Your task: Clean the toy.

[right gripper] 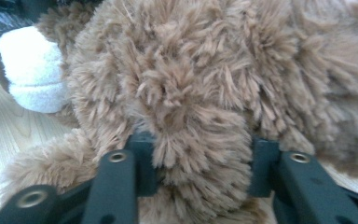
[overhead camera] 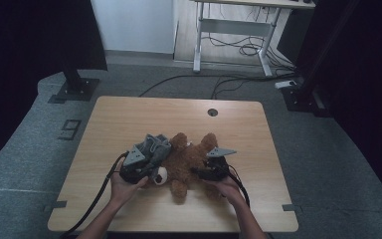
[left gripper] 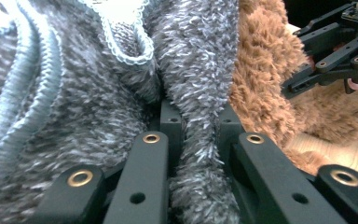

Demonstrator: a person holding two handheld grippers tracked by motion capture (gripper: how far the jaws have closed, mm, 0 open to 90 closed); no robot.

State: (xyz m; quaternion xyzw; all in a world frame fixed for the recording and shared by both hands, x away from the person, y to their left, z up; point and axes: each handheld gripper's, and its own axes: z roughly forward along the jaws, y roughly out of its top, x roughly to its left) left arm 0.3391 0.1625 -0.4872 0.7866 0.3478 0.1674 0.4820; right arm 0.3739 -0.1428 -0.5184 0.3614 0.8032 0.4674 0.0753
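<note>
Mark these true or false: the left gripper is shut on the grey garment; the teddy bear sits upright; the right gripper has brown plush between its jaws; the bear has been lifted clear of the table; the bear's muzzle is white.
1. The left gripper is shut on the grey fuzzy garment. True.
2. The teddy bear sits upright. False: it lies flat on the wooden table.
3. The right gripper has the bear's brown plush between its jaws. True.
4. The bear has been lifted clear of the table. False: it rests on it.
5. The bear's muzzle is white. True.

One teddy bear [overhead camera: 189,162], one grey garment [overhead camera: 154,146], two grippers
</note>
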